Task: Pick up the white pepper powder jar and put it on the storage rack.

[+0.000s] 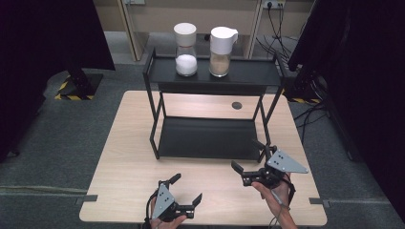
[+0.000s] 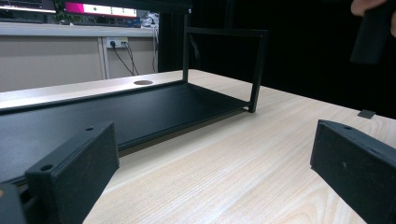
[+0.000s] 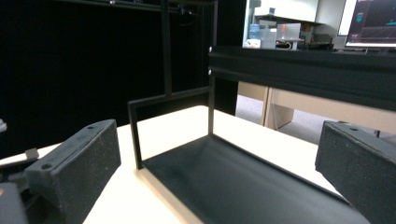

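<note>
A black two-tier rack (image 1: 212,78) stands on the light wood worktop (image 1: 129,157). Its upper shelf carries two white-capped jars: one with white contents (image 1: 186,50), one with what appears to be tan powder (image 1: 221,45). The lower shelf (image 1: 205,137) is bare. The left hand-held gripper (image 1: 185,189) sits near the front edge, jaws spread, holding nothing. The right hand-held gripper (image 1: 247,156) hovers just beside the rack's front right leg, jaws likewise apart and empty.
</note>
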`<move>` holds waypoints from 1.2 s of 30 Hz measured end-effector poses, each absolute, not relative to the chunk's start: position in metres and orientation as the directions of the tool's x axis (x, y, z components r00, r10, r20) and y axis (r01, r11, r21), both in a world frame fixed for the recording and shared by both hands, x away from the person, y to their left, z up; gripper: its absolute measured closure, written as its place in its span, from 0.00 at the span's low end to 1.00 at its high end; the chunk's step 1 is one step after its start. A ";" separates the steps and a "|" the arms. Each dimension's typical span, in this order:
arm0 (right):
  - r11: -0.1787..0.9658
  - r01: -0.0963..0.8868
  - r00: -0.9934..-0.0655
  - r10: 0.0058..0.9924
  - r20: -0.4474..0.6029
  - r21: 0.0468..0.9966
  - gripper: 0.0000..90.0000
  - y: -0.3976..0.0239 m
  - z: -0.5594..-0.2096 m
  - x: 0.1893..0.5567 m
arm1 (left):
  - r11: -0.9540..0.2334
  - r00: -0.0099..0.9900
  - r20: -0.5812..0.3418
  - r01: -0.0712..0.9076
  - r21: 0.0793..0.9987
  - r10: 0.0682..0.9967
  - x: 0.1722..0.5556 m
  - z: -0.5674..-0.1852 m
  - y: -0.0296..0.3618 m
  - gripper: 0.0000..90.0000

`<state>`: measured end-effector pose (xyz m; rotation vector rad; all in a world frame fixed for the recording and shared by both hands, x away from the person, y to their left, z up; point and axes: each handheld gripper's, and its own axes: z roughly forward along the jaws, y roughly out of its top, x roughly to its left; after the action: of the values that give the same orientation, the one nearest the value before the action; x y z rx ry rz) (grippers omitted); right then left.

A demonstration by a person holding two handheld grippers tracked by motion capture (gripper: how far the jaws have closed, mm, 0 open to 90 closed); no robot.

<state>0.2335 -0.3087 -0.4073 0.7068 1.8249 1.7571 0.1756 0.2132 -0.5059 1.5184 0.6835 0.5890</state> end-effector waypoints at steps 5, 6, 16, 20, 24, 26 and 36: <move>0.039 0.027 -0.739 0.674 -0.006 0.999 0.00 -0.307 -0.422 0.225 | -0.017 0.686 -0.036 0.070 0.997 0.727 0.176 -0.506 0.214 0.00; 0.040 0.030 -0.741 0.672 -0.005 0.999 0.00 -0.307 -0.425 0.224 | -0.016 0.685 -0.036 0.070 0.997 0.727 0.175 -0.506 0.214 0.00; 0.028 0.059 -0.746 0.665 0.025 0.998 0.00 -0.308 -0.452 0.212 | -0.015 0.684 -0.039 0.073 0.997 0.728 0.176 -0.506 0.214 0.00; 0.034 0.078 -0.748 0.662 0.036 0.996 0.00 -0.308 -0.459 0.210 | -0.011 0.685 -0.044 0.076 0.997 0.727 0.176 -0.506 0.214 0.00; 0.035 0.085 -0.750 0.660 0.041 0.996 0.00 -0.308 -0.465 0.207 | -0.005 0.684 -0.052 0.080 0.997 0.728 0.177 -0.507 0.215 0.00; 0.033 0.085 -0.751 0.659 0.043 0.996 0.00 -0.308 -0.469 0.206 | -0.004 0.683 -0.053 0.081 0.997 0.728 0.177 -0.507 0.215 0.00; 0.039 0.087 -0.754 0.655 0.041 0.995 0.00 -0.309 -0.478 0.200 | 0.002 0.678 -0.057 0.082 0.997 0.733 0.176 -0.507 0.215 0.00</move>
<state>0.2005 -0.3091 -0.4781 0.7479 1.8929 1.7629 0.1761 0.2154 -0.5067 1.5039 0.7065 0.5837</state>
